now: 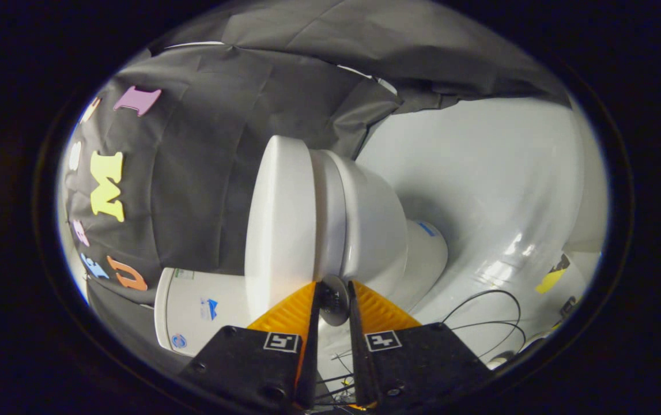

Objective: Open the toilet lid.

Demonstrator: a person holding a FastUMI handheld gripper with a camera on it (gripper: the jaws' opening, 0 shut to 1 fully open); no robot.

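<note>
1. Farthest left hangs the booth's black cloth wall [192, 150], creased and folded, running behind the toilet and over the top of the scene
2. Low on the left, below the cloth, the white toilet tank [192, 314] lies sideways as this camera sees it, with small blue marks on its face; it sits just beside the left finger's black mount
3. Next comes the toilet lid [278, 225], a smooth white slab seen edge-on and shut against the seat [330, 213]; its lower end comes down right to the tip of the left finger
4. The gripper [335, 297] points straight at the seam where lid meets seat; its two orange ribbed fingers [293, 314] stand nearly together, with only a thin dark gap between them, and nothing is held there
5. A small round grey part [335, 302] shows in that gap at the fingertips, near the rim's edge; I cannot tell whether it belongs to the toilet or the gripper, nor whether the fingers touch it
6. The camera is rolled to one side, so the toilet appears tipped over
7. Right of the seat swells the white toilet bowl [373, 225], then its pedestal [422, 259] with a small blue mark
8. Beyond that spreads the glossy white floor [497, 190], catching light reflections
9. Thin black cables [483, 314] loop over the floor right of the right finger
10. Farthest right, a yellow patch [549, 280] lies on the floor
</note>
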